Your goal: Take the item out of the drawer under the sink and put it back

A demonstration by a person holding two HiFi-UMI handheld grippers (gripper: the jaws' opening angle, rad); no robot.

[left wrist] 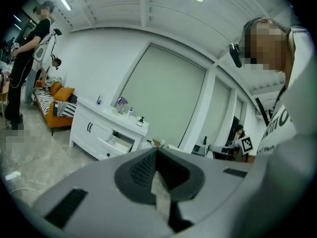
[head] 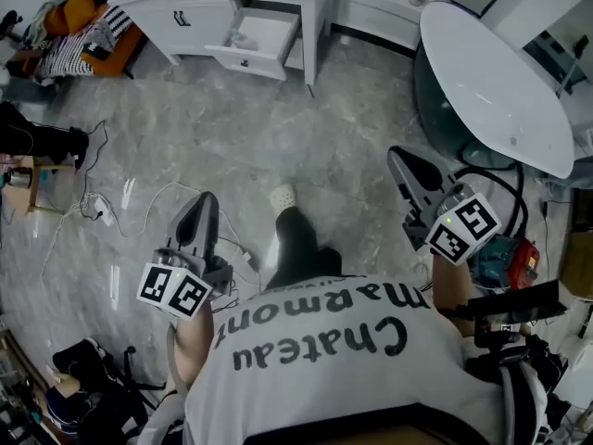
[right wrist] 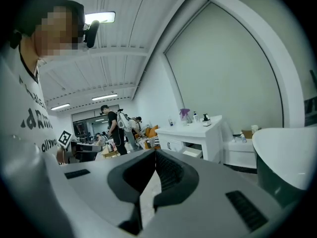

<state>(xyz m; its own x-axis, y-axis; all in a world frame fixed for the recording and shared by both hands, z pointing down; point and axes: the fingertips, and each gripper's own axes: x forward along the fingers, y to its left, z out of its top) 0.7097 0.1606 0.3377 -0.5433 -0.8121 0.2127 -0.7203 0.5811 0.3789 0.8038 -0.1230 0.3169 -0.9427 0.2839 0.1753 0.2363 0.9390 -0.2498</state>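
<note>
Left gripper [head: 202,209] and right gripper [head: 404,163] are closed on nothing; the open drawer [head: 269,37] is best approached squarely, jaws parted beforehand.

The item [head: 236,37] in the open drawer [head: 275,31] is too small to identify from the head view

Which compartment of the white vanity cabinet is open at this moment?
The drawer with the small knob, at right in the head view: it is pulled out, its white inside showing. The front with two black handles beside it is shut.
</note>
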